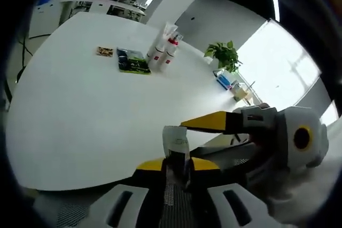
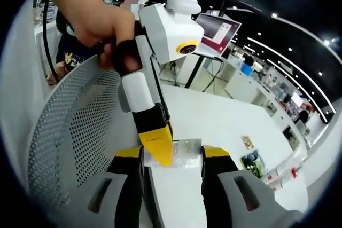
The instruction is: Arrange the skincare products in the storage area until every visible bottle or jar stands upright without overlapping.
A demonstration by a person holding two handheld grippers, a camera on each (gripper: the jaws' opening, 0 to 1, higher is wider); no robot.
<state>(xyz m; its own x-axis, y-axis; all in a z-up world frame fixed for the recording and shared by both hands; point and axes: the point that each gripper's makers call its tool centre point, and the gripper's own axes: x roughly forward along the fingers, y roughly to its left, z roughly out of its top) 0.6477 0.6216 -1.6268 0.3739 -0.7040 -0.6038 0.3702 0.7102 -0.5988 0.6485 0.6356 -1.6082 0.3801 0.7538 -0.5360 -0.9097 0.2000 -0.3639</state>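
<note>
A small silver-white tube (image 1: 175, 141) stands between my left gripper's (image 1: 179, 165) yellow jaws, which are shut on its lower end. My right gripper (image 1: 187, 140) reaches in from the right, one jaw above the tube and one below. In the right gripper view the same tube (image 2: 184, 154) spans the gap between my right gripper's (image 2: 172, 156) jaws, shut on its sides. A hand holds the left gripper (image 2: 159, 156), which comes down from the upper left. Three white bottles with red labels (image 1: 163, 49) stand upright far back on the white table (image 1: 80, 110), also seen small as the bottles (image 2: 283, 172).
A green magazine (image 1: 132, 61) and a small card (image 1: 105, 51) lie beside the bottles. A potted plant (image 1: 224, 54) and a blue item (image 1: 224, 81) stand at the table's far edge. A grey mesh chair back (image 2: 75, 132) is close on the left. A monitor (image 2: 219, 30) stands behind.
</note>
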